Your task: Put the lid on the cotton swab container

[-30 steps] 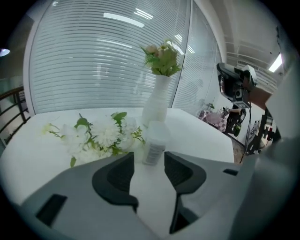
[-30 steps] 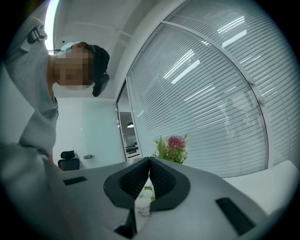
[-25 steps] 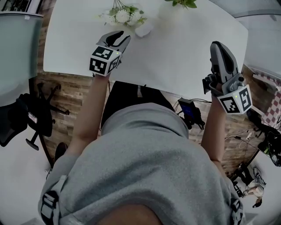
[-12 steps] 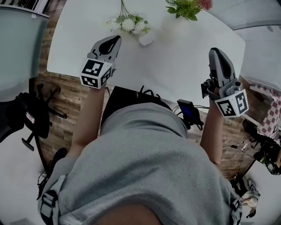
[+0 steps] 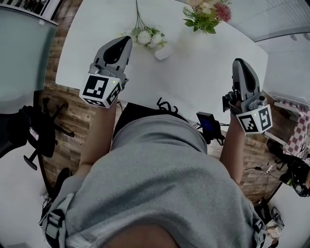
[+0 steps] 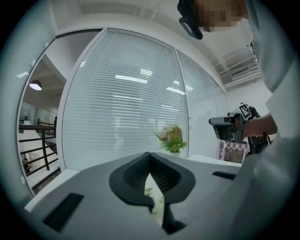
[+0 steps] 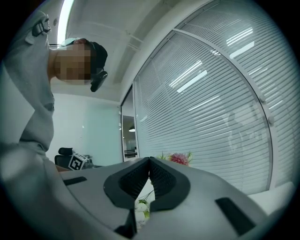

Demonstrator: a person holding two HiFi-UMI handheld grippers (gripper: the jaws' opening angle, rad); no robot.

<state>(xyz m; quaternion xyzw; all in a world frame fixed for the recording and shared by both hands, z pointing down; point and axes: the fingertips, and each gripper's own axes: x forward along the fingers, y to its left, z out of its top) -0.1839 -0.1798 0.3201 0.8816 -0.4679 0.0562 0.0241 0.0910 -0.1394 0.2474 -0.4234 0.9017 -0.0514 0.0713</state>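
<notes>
A small white container (image 5: 162, 52) stands on the white table (image 5: 198, 68) beside a spray of white flowers (image 5: 145, 36); whether a lid sits on it cannot be made out. My left gripper (image 5: 124, 40) hovers left of it, apart from it, pointing roughly level over the table. In the left gripper view its jaws (image 6: 150, 154) meet at the tips with nothing between them. My right gripper (image 5: 240, 62) is held over the table's right side, far from the container. Its jaws (image 7: 149, 159) are also shut and empty.
A pink and green bouquet (image 5: 206, 12) stands at the table's far edge. A black office chair (image 5: 34, 131) is on the floor at the left. A dark device with cables (image 5: 209, 126) lies below the table's near edge. Window blinds (image 6: 131, 103) fill the background.
My left gripper has risen and drawn back from the white container. The right gripper has lifted slightly. The head view has shifted, showing more of the far table and the pink bouquet.
</notes>
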